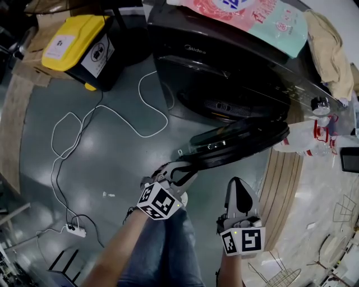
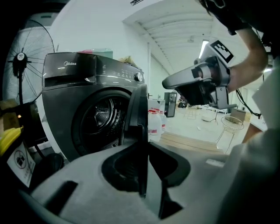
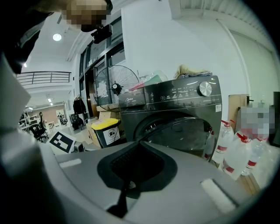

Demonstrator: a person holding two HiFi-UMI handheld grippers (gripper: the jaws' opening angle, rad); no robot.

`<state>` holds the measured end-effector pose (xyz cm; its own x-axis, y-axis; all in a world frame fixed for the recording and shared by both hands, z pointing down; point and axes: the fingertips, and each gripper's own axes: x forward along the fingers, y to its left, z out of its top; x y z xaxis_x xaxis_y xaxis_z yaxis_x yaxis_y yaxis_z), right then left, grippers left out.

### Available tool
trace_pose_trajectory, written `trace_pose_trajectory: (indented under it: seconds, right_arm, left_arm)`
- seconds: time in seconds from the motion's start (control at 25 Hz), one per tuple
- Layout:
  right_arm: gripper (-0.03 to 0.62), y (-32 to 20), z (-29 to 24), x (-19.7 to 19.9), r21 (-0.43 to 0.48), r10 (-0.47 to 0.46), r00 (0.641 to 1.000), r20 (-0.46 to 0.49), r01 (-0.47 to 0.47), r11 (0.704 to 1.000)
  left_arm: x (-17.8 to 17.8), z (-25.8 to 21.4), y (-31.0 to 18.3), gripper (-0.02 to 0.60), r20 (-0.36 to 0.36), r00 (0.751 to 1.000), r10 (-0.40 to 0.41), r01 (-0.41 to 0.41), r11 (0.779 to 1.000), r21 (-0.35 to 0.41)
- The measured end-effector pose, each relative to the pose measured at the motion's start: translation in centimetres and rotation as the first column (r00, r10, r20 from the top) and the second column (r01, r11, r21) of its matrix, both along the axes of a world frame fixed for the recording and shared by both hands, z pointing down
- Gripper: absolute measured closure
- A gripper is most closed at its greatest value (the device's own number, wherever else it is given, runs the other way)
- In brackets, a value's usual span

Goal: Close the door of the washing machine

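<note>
in front of the dark front-loading washing machine, its round door stands swung wide open, out toward the person. the left tool is clenched on the door's free edge, which runs down between its jaws in the left gripper view. the right tool hangs just beside it, apart from the door, jaws pressed together on nothing. a pink detergent bag lies on top of the machine. a yellow-lidded bin stands at one side, water bottles at the other, and a white cable trails over the floor.
</note>
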<state>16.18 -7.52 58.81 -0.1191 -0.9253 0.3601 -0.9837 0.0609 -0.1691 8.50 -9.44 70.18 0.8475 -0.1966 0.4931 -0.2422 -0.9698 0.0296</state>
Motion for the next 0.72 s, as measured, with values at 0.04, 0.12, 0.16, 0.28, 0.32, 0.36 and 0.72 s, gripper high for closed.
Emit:
trace_pose_trajectory:
  seconds: [0.04, 0.12, 0.16, 0.28, 0.32, 0.36, 0.72]
  right_arm:
    - [0.583, -0.2, 0.0, 0.0, -0.001, -0.001, 1.000, 0.002, 0.001, 1.000]
    - [0.583, -0.7, -0.1, 0.1, -0.002, -0.001, 1.000, 0.004, 0.001, 1.000]
    - [0.583, -1.0, -0.1, 0.2, -0.002, -0.001, 1.000, 0.005, 0.001, 1.000]
    - [0.583, -2.1, -0.1, 0.5, -0.001, -0.002, 1.000, 0.008, 0.002, 1.000]
    - [0.583, -2.5, -0.2, 0.6, 0.000, -0.004, 1.000, 0.010, 0.004, 1.000]
    - [0.583, -2.9, -0.2, 0.6, 0.001, -0.006, 1.000, 0.011, 0.006, 1.000]
    - [0.583, -5.4, 0.6, 0.2, -0.015, -0.021, 1.000, 0.022, 0.022, 1.000]
  left_arm:
    - [-0.1, 0.0, -0.2, 0.508, 0.003, 1.000, 0.003, -0.003, 1.000, -0.004]
    - [-0.3, 0.1, -0.9, 0.508, 0.015, 1.000, 0.012, -0.012, 1.000, -0.004]
    - [-0.4, 0.1, -1.4, 0.508, 0.020, 1.000, 0.017, -0.017, 1.000, -0.003]
    - [-0.6, 0.2, -3.2, 0.508, 0.040, 0.999, 0.035, -0.035, 0.999, 0.005]
    - [-0.7, 0.2, -3.9, 0.508, 0.046, 0.998, 0.039, -0.039, 0.999, 0.008]
    - [-0.8, 0.2, -4.7, 0.508, 0.050, 0.998, 0.041, -0.042, 0.999, 0.012]
    - [-0.9, 0.2, -12.6, 0.500, 0.074, 0.993, 0.097, -0.100, 0.994, 0.050]
